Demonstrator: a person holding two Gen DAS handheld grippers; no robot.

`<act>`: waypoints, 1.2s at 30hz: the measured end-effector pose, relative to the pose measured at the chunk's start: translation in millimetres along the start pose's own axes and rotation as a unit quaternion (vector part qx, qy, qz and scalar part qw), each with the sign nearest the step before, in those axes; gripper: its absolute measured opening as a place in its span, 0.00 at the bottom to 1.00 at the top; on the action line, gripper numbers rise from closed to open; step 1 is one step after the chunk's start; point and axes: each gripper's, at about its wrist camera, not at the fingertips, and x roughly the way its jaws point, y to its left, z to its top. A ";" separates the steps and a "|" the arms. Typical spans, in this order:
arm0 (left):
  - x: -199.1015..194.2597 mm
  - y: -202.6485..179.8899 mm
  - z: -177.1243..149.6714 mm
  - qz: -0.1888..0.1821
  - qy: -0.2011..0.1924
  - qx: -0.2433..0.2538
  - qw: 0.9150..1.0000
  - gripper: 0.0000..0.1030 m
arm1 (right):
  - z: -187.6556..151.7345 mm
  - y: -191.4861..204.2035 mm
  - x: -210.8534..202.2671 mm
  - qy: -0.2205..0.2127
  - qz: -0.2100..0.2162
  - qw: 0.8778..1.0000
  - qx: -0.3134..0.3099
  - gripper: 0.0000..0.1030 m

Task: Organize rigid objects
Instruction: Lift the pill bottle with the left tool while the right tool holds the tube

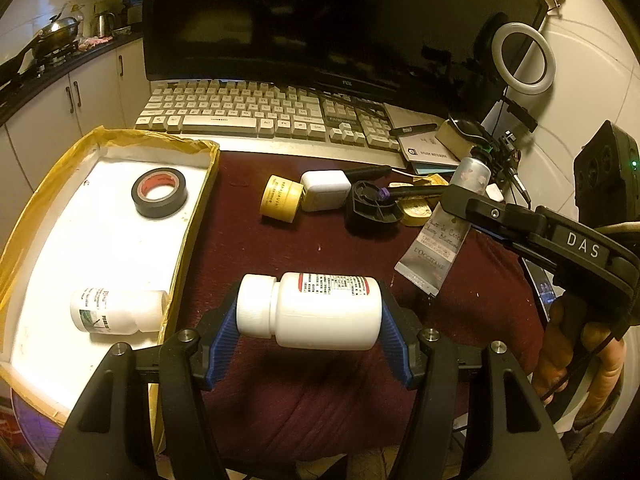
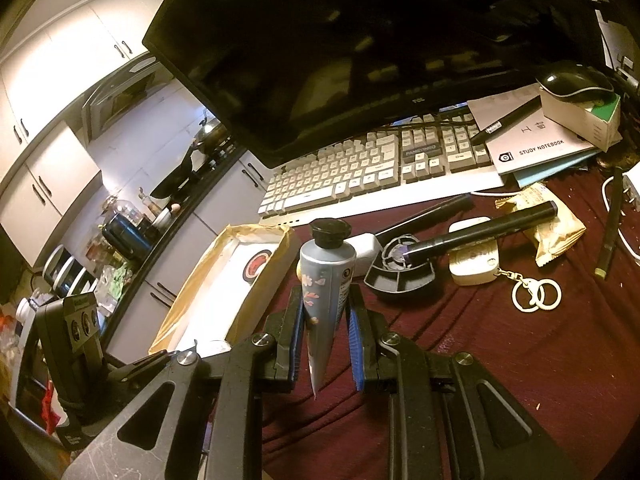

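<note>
My left gripper is shut on a white pill bottle lying sideways between its blue pads, above the dark red cloth and just right of the box. My right gripper is shut on a silver hand cream tube with a black cap, held cap-forward; the same tube and the right gripper's black fingers show at the right of the left wrist view. The paper-lined box holds a roll of black tape and a second white bottle.
On the cloth lie a yellow jar, a white charger, a black base with a pen, a tan tag with key rings and a snack packet. Behind stand a keyboard, monitor, notebook, mouse and ring light.
</note>
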 end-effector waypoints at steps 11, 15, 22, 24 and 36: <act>-5.6 4.2 0.1 0.002 -0.005 -0.005 1.000 0.59 | 1.8 9.1 0.9 -0.001 0.006 1.000 -0.011 0.17; -6.4 5.8 -0.2 0.003 -0.006 -0.007 1.000 0.59 | 1.5 11.3 2.0 0.000 0.008 1.000 -0.014 0.17; -8.8 9.7 -0.8 0.004 -0.009 -0.012 1.000 0.59 | 1.1 15.2 4.0 0.003 0.010 1.000 -0.017 0.17; -9.7 10.9 -1.3 0.005 -0.009 -0.013 1.000 0.59 | 1.4 16.7 4.7 0.003 0.011 1.000 -0.019 0.17; -15.1 18.4 -2.6 0.006 -0.016 -0.022 1.000 0.59 | 1.3 29.8 10.5 0.007 0.016 0.999 -0.030 0.17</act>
